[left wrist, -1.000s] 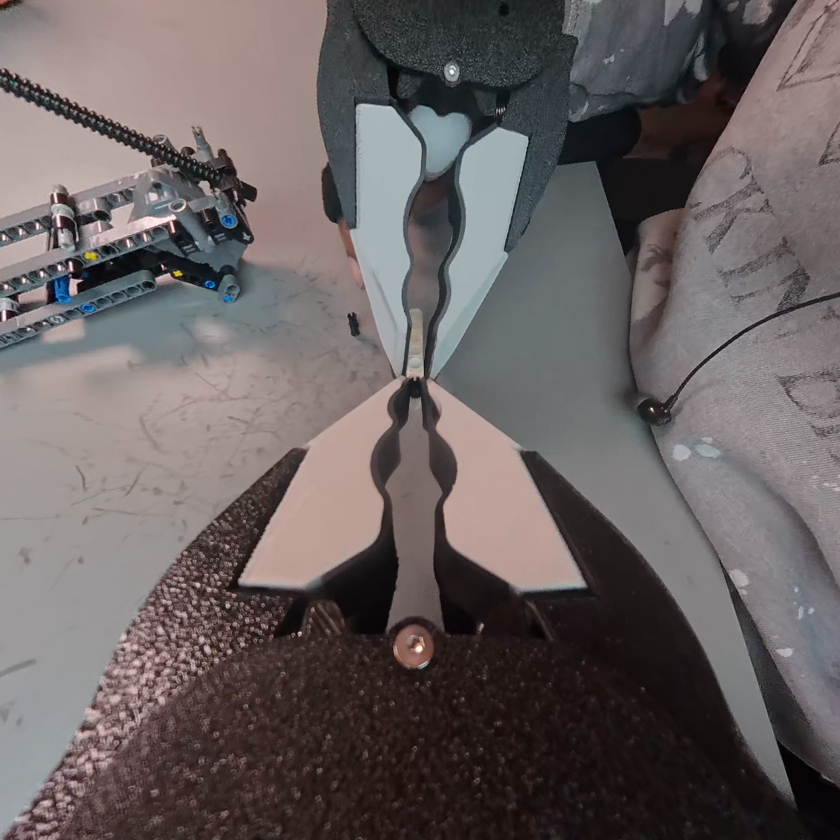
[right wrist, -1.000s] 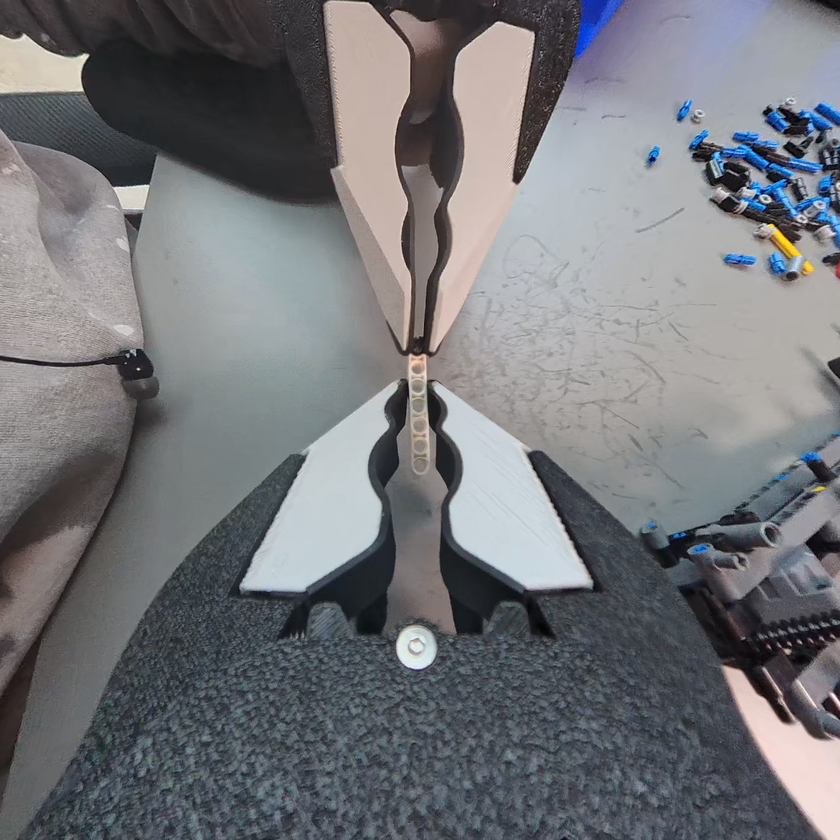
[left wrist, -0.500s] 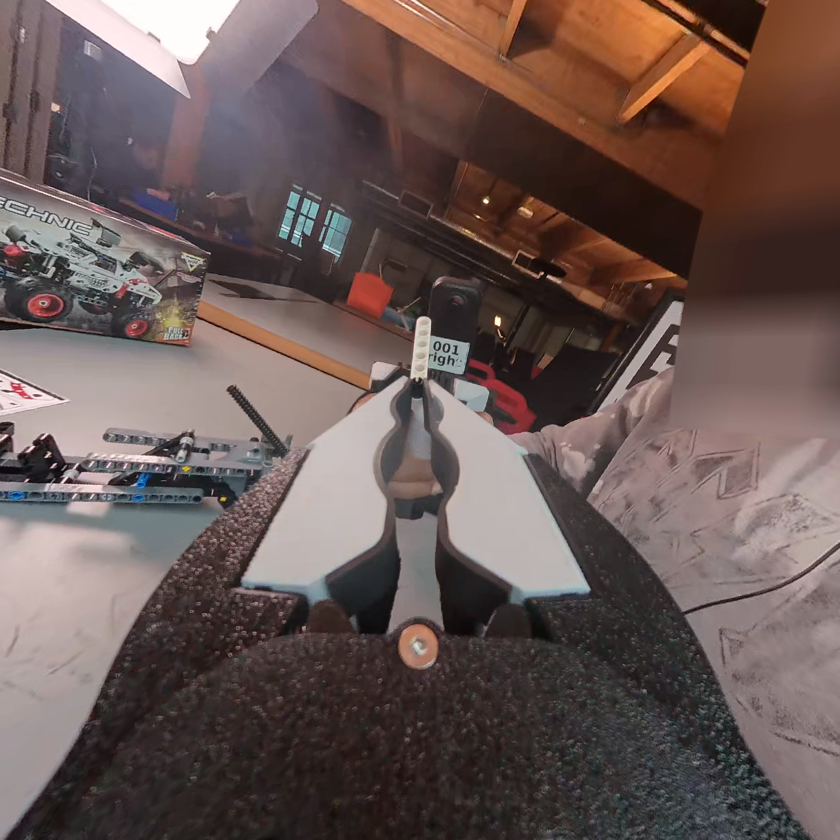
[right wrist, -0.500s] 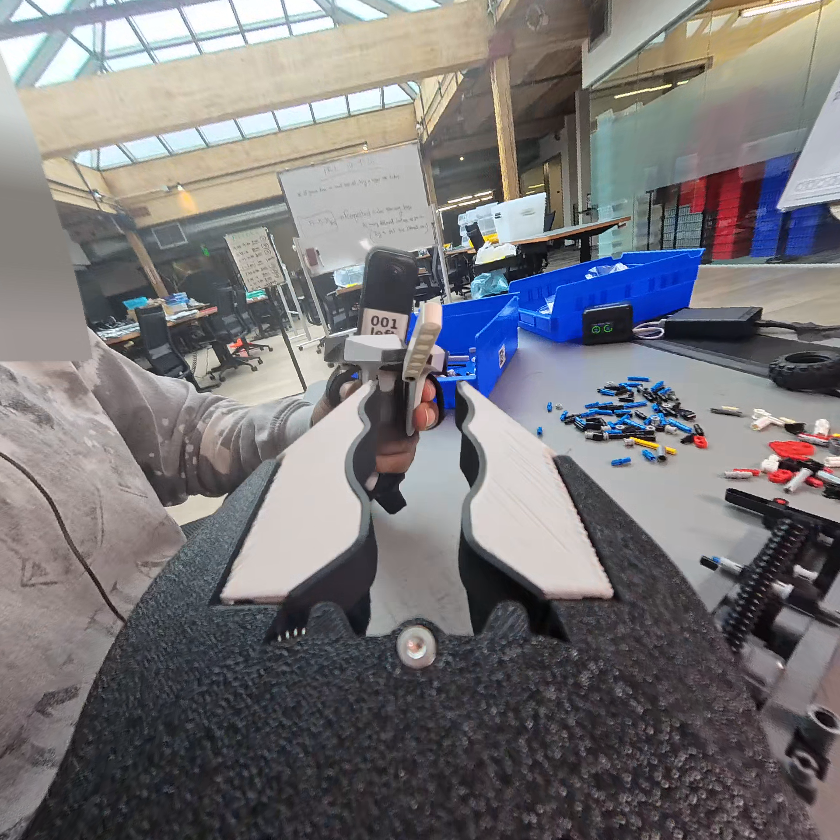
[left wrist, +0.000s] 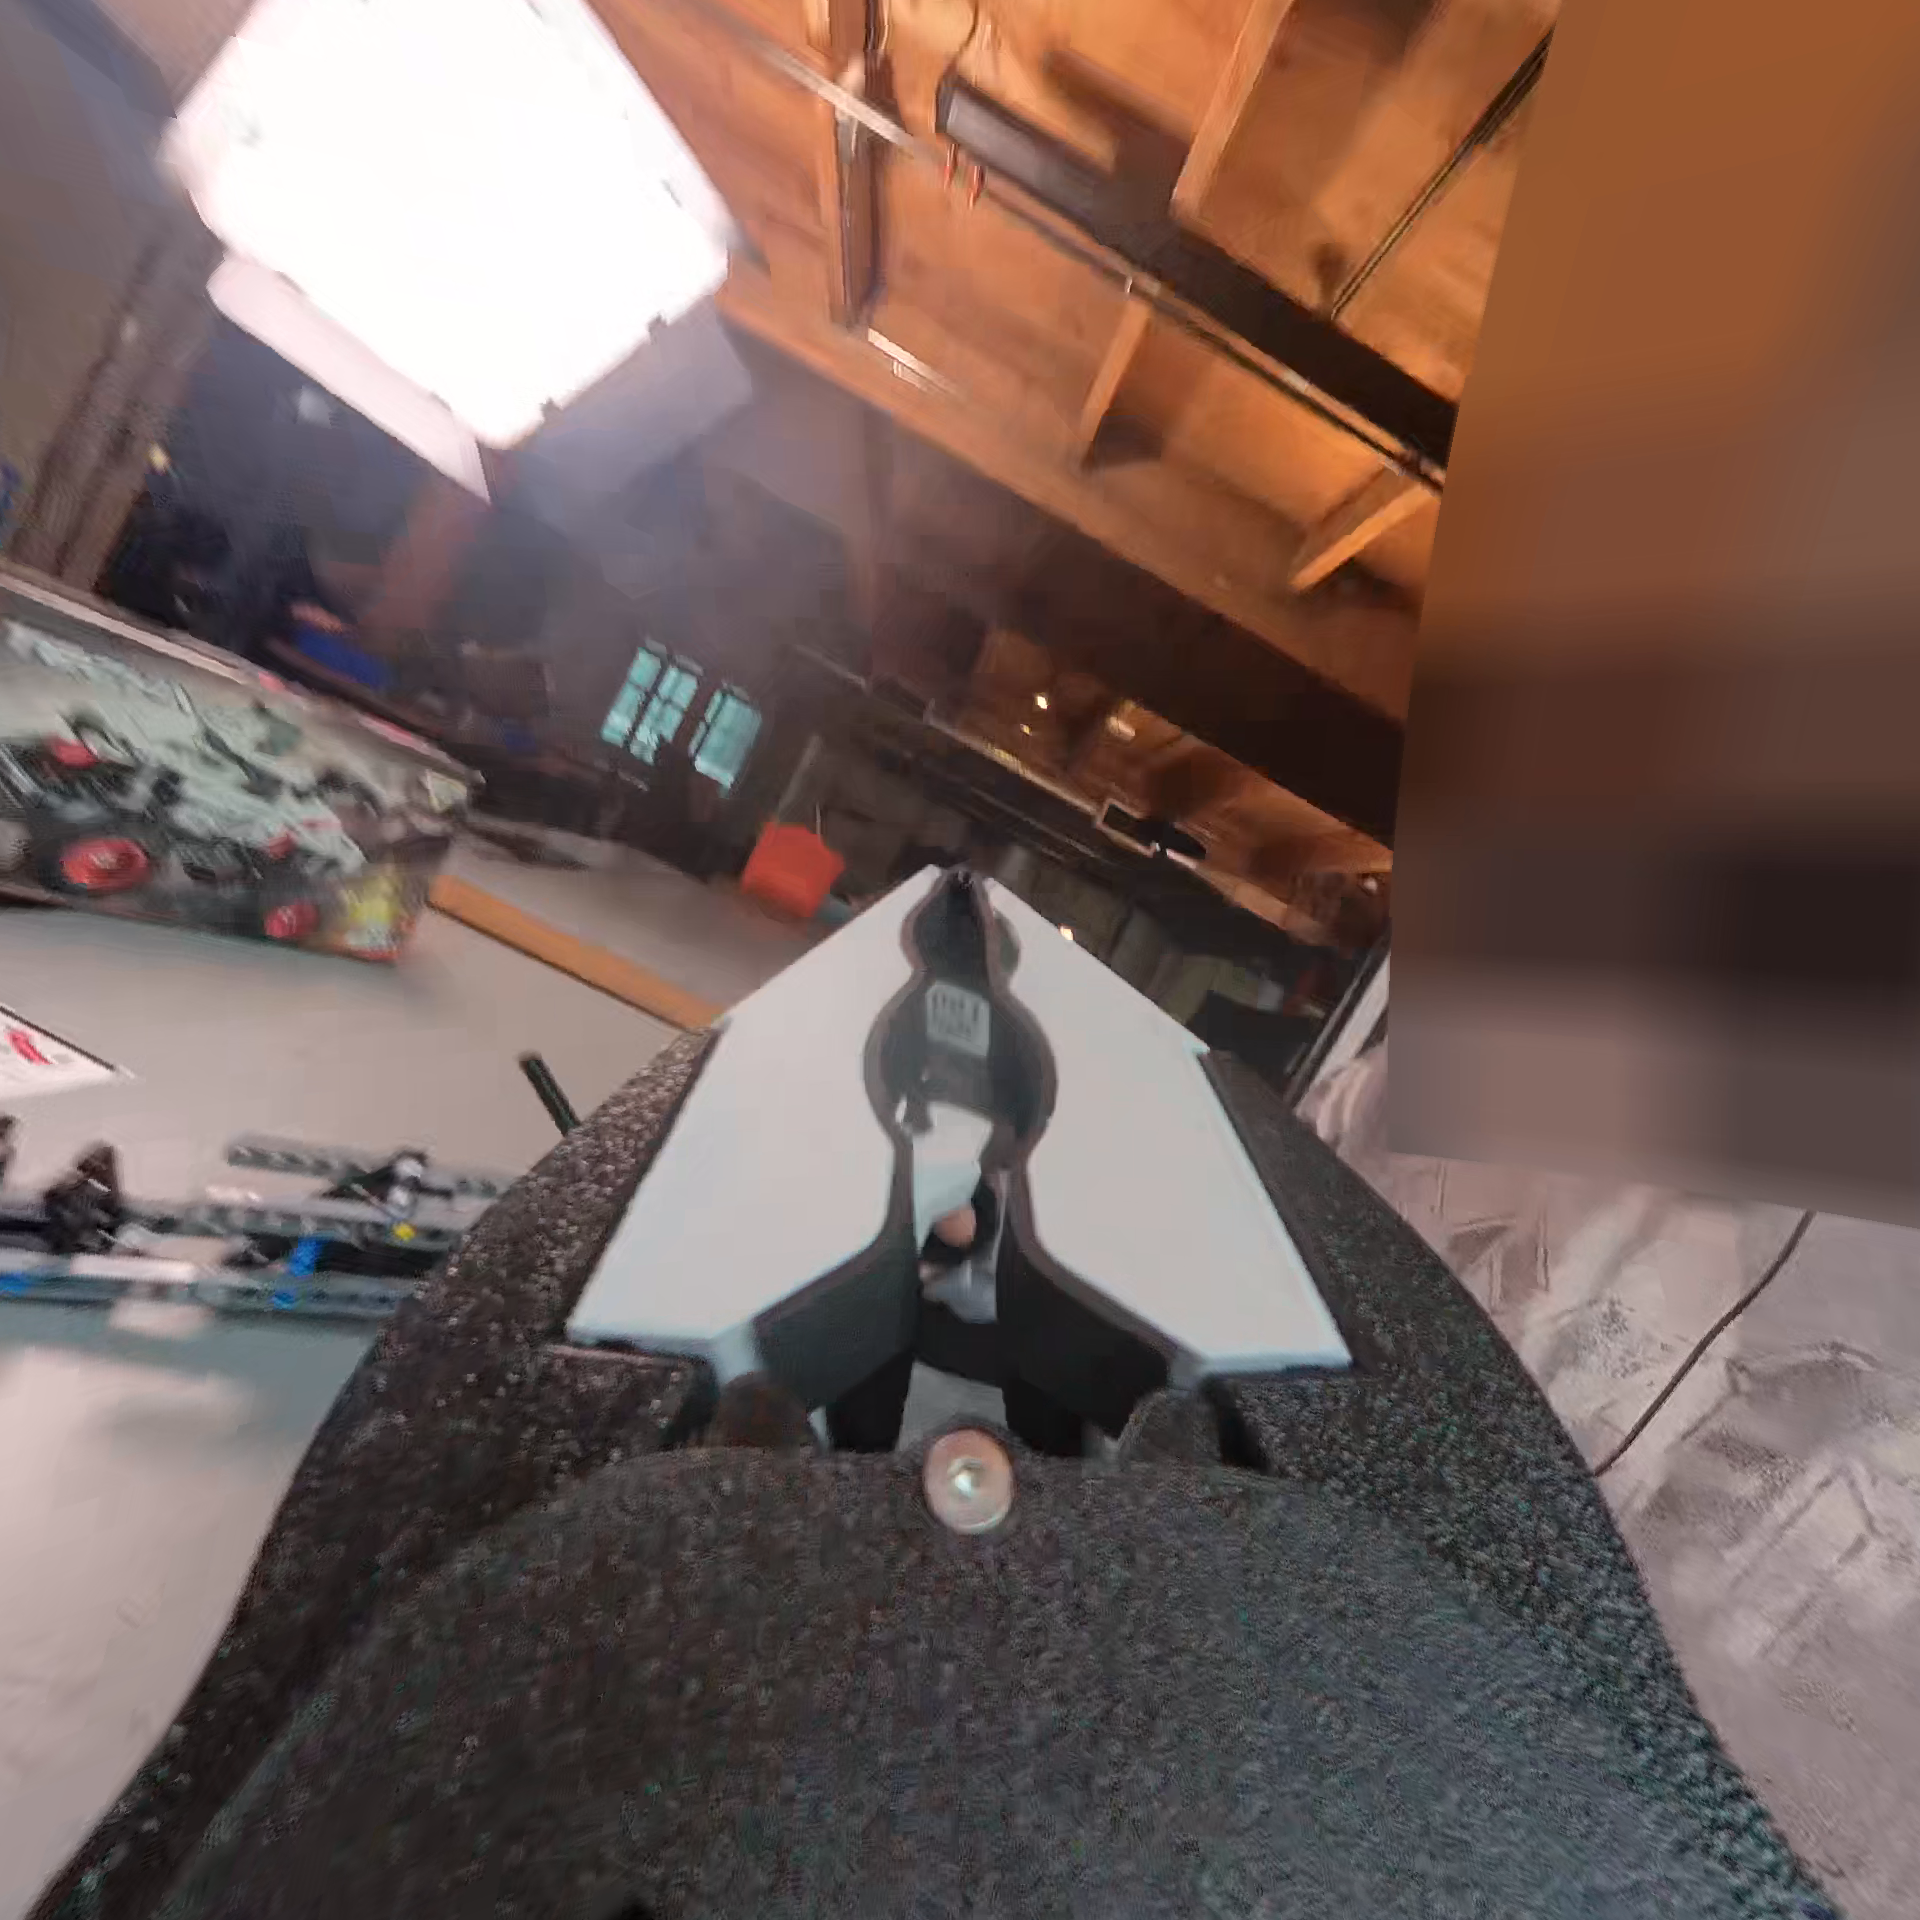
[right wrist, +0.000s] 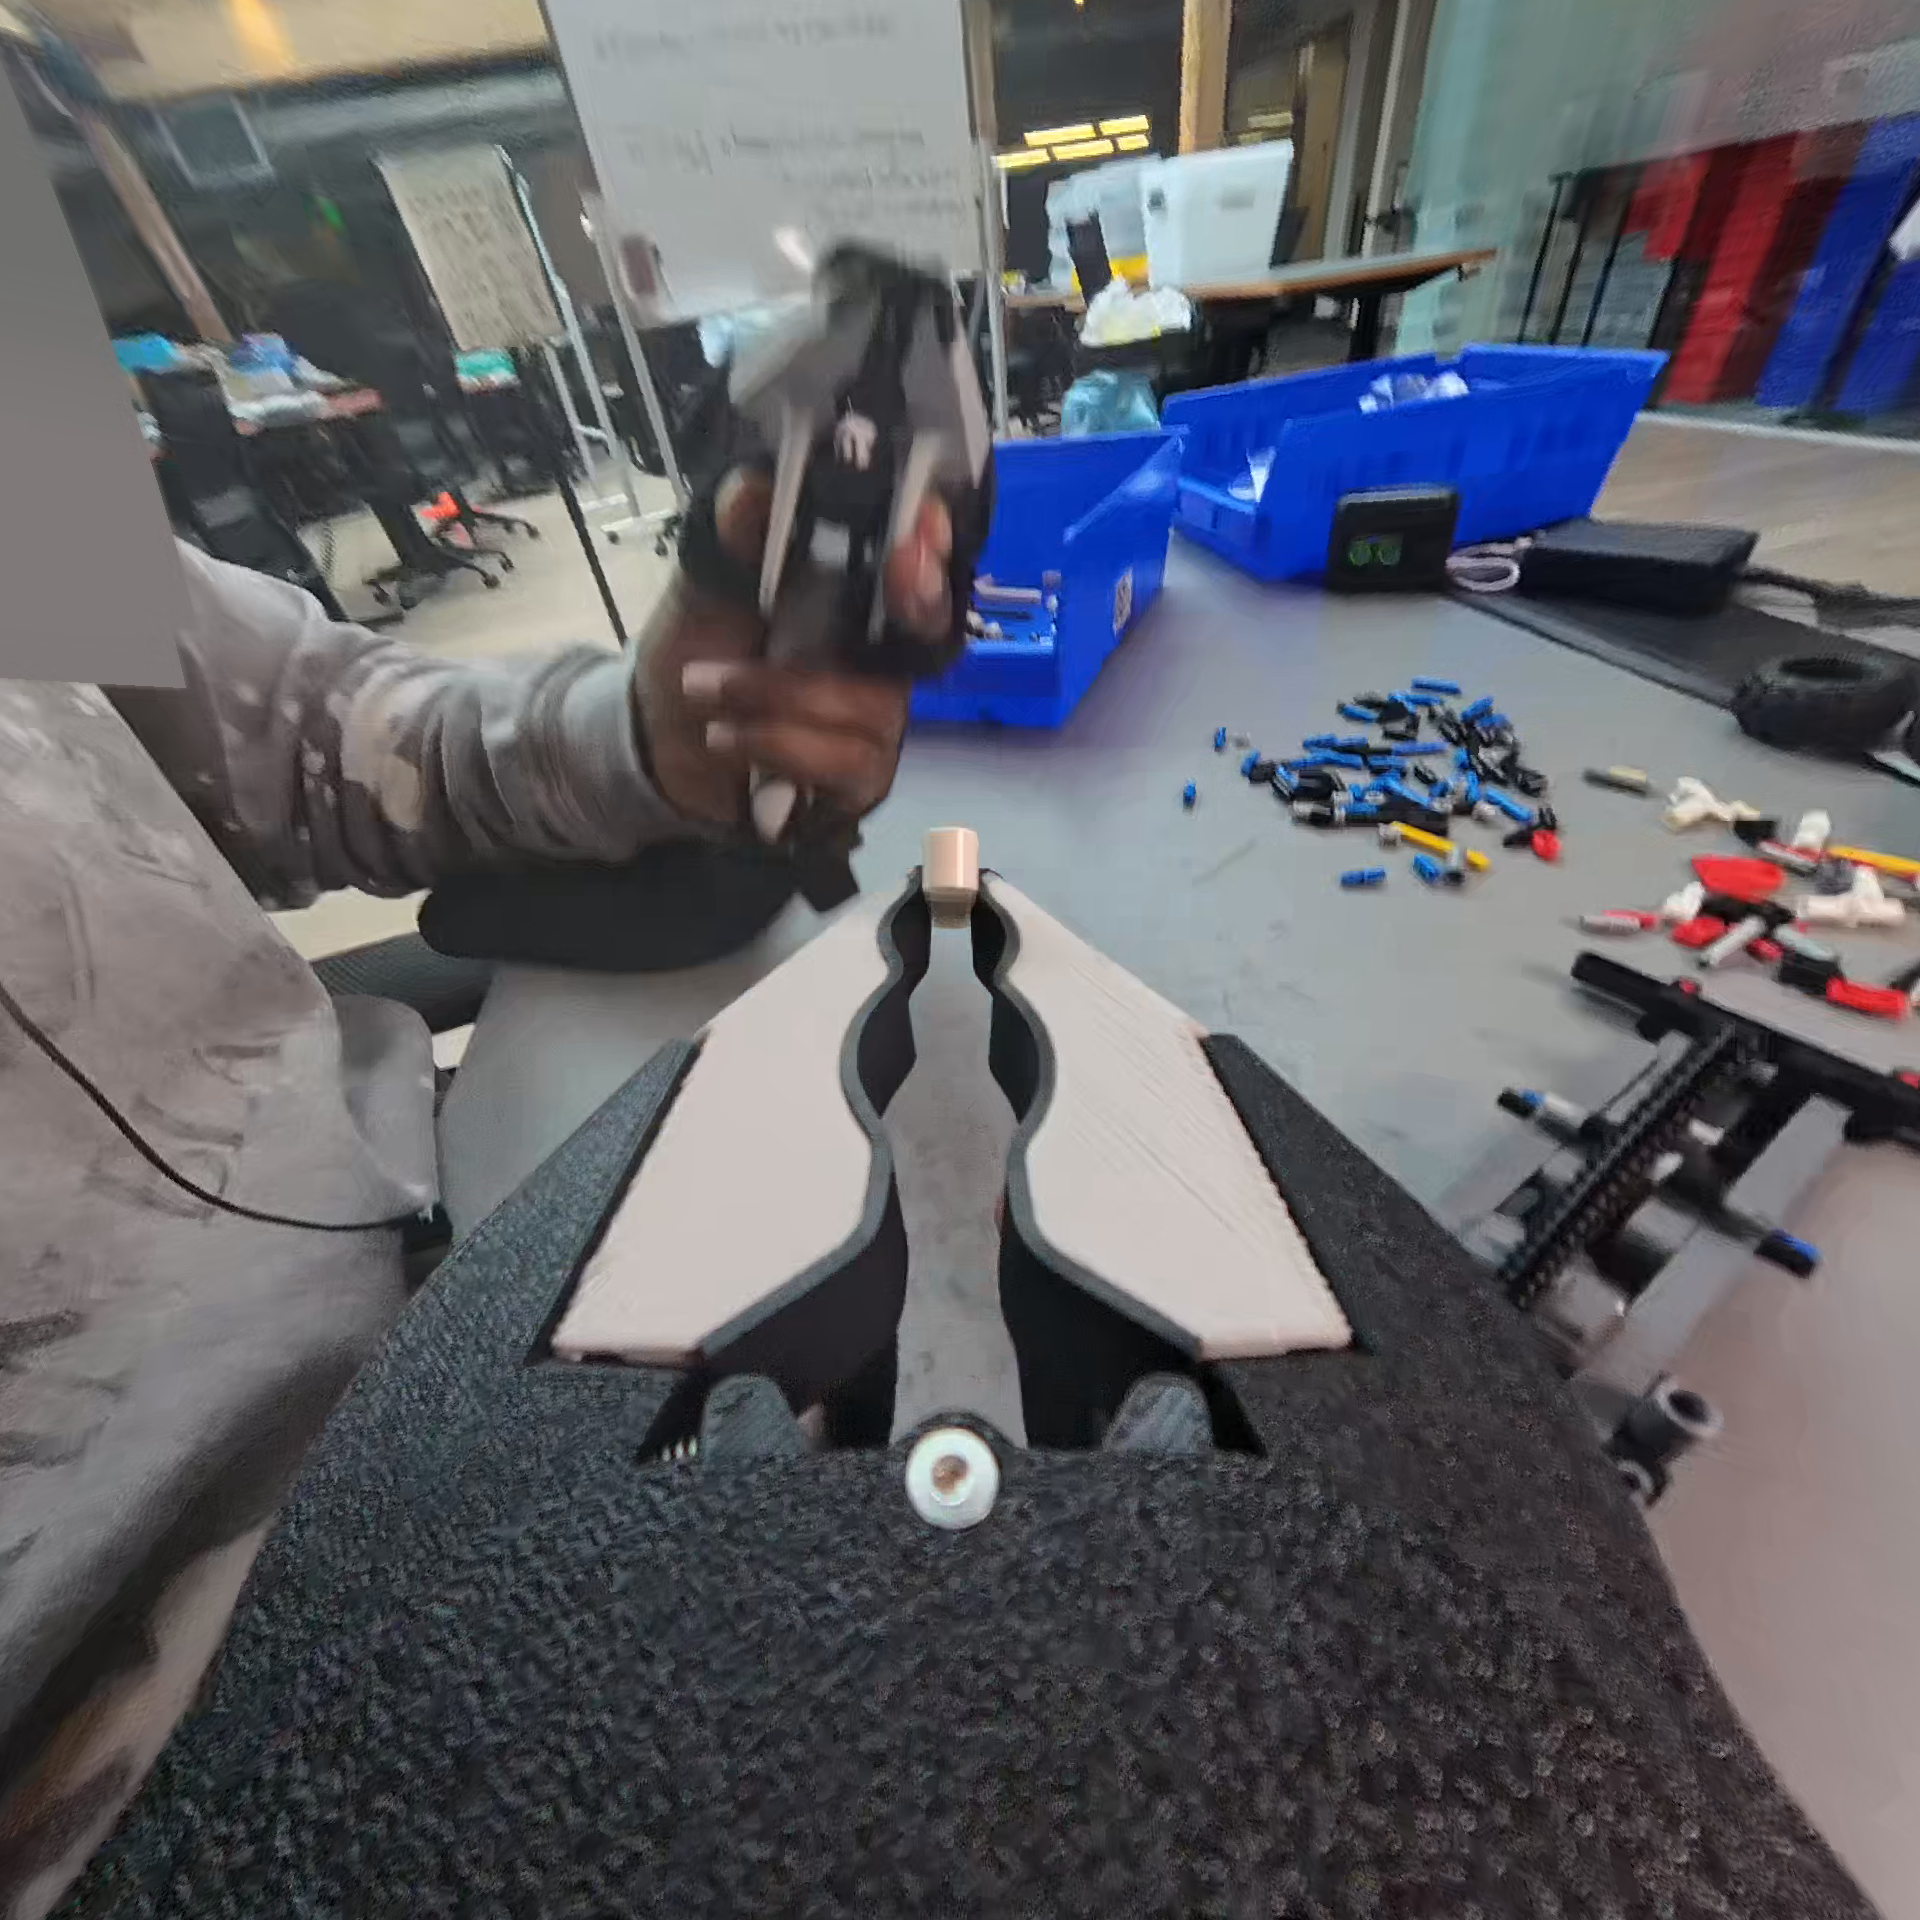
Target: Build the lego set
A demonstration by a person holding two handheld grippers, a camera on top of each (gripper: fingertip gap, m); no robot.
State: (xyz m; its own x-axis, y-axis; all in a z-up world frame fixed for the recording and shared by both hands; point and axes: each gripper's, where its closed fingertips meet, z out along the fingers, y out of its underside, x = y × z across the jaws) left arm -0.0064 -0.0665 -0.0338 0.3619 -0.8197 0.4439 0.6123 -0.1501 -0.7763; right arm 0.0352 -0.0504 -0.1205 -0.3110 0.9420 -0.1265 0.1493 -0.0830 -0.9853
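Note:
My right gripper (right wrist: 951, 883) is shut on a pale beam (right wrist: 951, 857), seen end-on and sticking out past the tips, held above the grey table (right wrist: 1195, 935). My left gripper (left wrist: 961, 881) is raised and tilted upward with its jaws together; only a tiny dark speck shows at the tips. It also shows, blurred, in the right wrist view (right wrist: 852, 468), held in a hand up and to the left of the beam. The part-built grey and black chassis lies on the table (left wrist: 260, 1236), also low right in the right wrist view (right wrist: 1714, 1122).
Loose blue and black pins (right wrist: 1392, 769) and red and white parts (right wrist: 1787, 894) lie at the right. Two blue bins (right wrist: 1070, 582) and a black tyre (right wrist: 1818, 696) stand farther back. The set's box (left wrist: 208, 821) and an instruction sheet (left wrist: 42, 1049) are at the left.
The beam was in my left gripper half a second ago with the right gripper open. Now the right gripper is shut on it, and the left has swung up and away.

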